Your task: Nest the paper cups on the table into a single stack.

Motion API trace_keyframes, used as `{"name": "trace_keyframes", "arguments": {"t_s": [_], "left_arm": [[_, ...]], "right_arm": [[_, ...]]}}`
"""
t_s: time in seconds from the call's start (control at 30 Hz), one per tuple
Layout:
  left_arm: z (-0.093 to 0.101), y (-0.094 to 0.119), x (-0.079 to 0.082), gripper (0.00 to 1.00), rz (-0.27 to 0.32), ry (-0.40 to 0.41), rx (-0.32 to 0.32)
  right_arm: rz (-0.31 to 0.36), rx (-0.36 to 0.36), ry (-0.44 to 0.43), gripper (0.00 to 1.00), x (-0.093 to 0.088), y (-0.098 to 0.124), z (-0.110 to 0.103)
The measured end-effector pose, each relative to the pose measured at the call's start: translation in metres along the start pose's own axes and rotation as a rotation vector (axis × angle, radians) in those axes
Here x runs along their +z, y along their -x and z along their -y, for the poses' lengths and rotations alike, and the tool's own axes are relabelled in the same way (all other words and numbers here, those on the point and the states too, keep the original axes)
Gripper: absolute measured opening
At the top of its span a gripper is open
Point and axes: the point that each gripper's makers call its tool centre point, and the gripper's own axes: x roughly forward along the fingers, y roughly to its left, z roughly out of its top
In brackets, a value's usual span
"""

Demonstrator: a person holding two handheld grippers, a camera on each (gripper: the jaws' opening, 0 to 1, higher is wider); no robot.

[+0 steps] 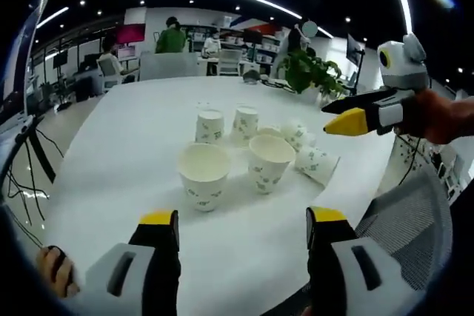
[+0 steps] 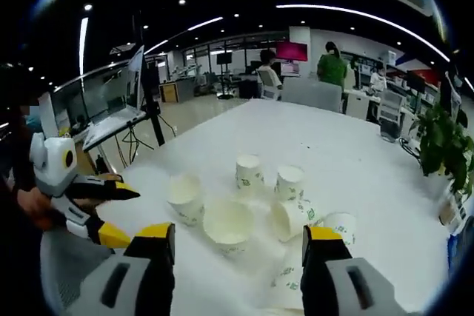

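Several white paper cups with green print stand apart on the white table (image 1: 126, 146). In the left gripper view, two upright cups (image 1: 204, 175) (image 1: 269, 162) sit nearest, two upside-down cups (image 1: 210, 126) (image 1: 245, 122) behind them, and cups lying on their sides (image 1: 316, 164) at the right. My left gripper (image 1: 243, 220) is open and empty, short of the upright pair. My right gripper (image 1: 330, 119) hovers above the lying cups. In the right gripper view, my right gripper (image 2: 238, 233) is open above an upright cup (image 2: 228, 226) and a lying cup (image 2: 292, 220). The left gripper (image 2: 127, 216) comes in from the left, open.
A potted plant (image 1: 315, 72) stands at the table's far right corner. A grey mesh chair (image 1: 415, 220) sits by the near right edge. A monitor on a stand (image 2: 111, 101) is beside the table. People sit at desks (image 1: 170, 38) in the background.
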Motion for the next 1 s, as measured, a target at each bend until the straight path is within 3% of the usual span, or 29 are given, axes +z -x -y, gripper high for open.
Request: {"name": "trace_keyframes", "arguments": {"t_s": [0.17, 0.33, 0.43, 0.77, 1.0], "left_arm": [[-0.001, 0.000, -0.002, 0.68, -0.011, -0.001, 0.004], [-0.002, -0.002, -0.005, 0.68, -0.020, -0.009, 0.009], [-0.004, -0.003, -0.005, 0.69, -0.022, -0.009, 0.011], [-0.003, -0.004, -0.005, 0.69, -0.024, -0.036, 0.017], [-0.005, -0.005, -0.007, 0.69, -0.026, -0.022, 0.021]], "right_arm": [[0.015, 0.148, 0.097, 0.65, 0.031, -0.016, -0.036], [-0.021, 0.246, 0.236, 0.63, 0.043, -0.031, -0.070], [-0.037, 0.290, 0.277, 0.61, 0.046, -0.044, -0.083], [-0.198, 0.410, 0.567, 0.55, 0.022, -0.086, -0.104], [-0.291, 0.462, 0.677, 0.48, 0.003, -0.107, -0.111]]}}
